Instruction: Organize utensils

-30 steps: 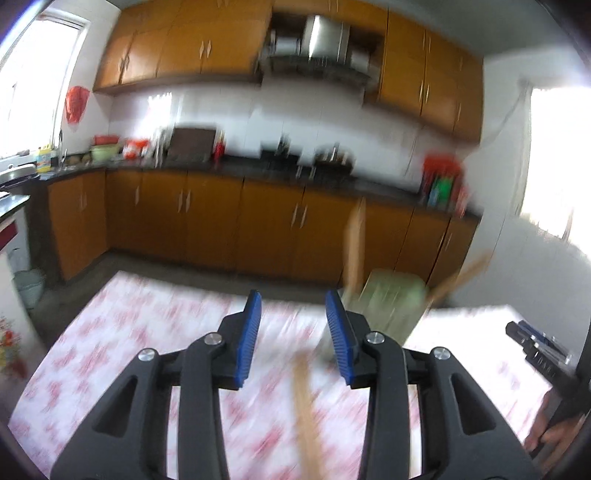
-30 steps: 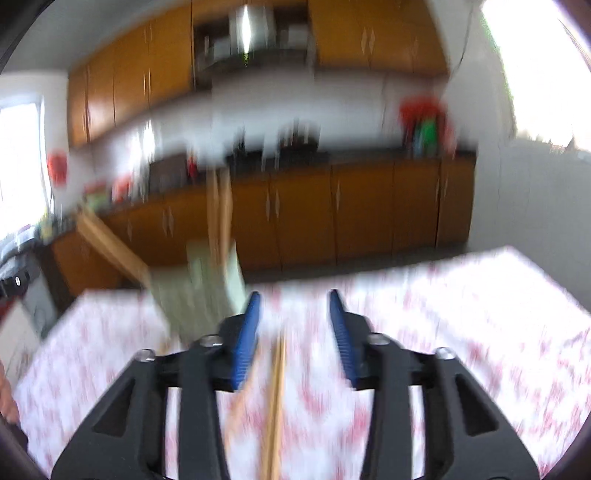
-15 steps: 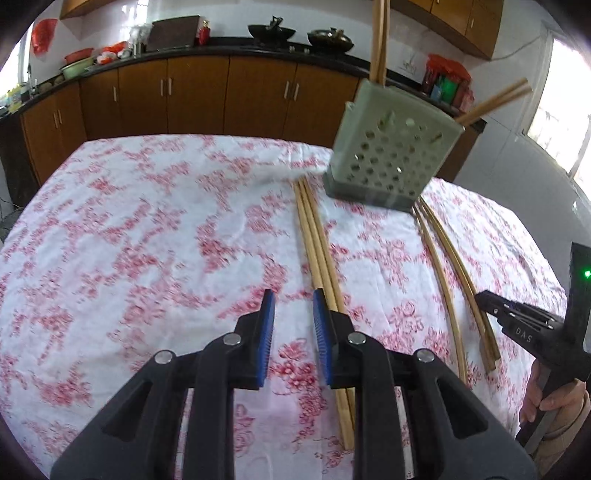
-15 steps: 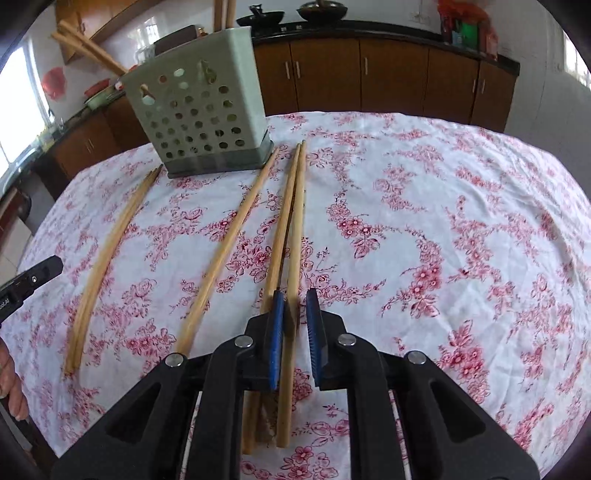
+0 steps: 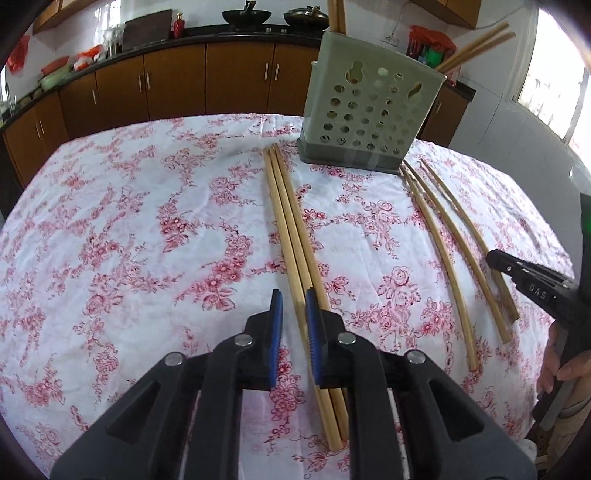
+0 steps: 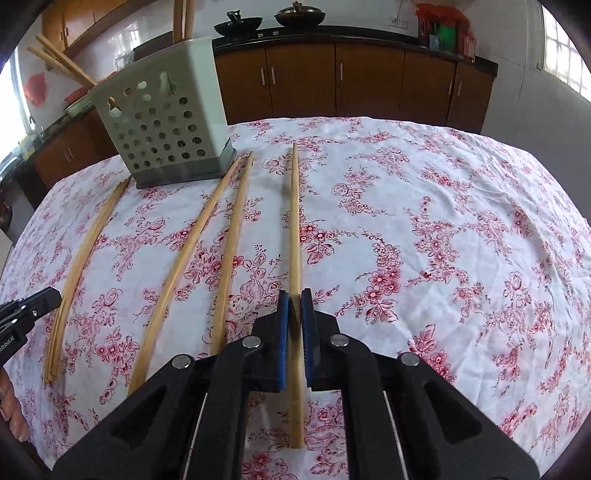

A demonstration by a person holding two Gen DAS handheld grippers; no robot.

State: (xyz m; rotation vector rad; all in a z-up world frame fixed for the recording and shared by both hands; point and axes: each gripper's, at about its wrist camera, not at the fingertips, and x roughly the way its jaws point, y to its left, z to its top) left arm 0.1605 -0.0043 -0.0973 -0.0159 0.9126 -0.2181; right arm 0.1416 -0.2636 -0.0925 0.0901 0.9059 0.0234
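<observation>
— Starting nearest the lens: what has the right gripper [image 6: 294, 306] got?

— Its blue pads are drawn in tight on one chopstick [image 6: 294, 229], gripped near the butt end. The stick runs forward between the fingers, its thin tip pointing toward the far cabinets [image 6: 369, 81]. Whether the tip rests on the tablecloth [image 6: 461, 229] or sits just above it, I cannot tell.

— And the left gripper [image 5: 293, 310]?

— Its pads stand a narrow gap apart, holding nothing. The gap sits over the left edge of a pair of chopsticks [image 5: 291, 225] lying touching side by side on the cloth; the right pad [image 5: 311, 317] overlaps them in the picture, but contact is not clear.

— Count the sticks on the cloth.

— From the right wrist view: two loose ones [image 6: 207, 240] just left of the held stick, then the pair farther left [image 6: 79, 258], close together and curved by the lens. That makes four lying and one clamped. The left wrist view adds a third stick over by the right gripper.

— Farther back?

— One pale green perforated holder [image 6: 166, 125] stands upright on a darker base, near the far tips of the loose sticks. Two chopsticks stand at its back corner [image 6: 183, 18] and at least two more lean out the side [image 6: 61, 64]. Beyond it are brown cabinets and two dark woks [image 6: 269, 20] on the counter.
</observation>
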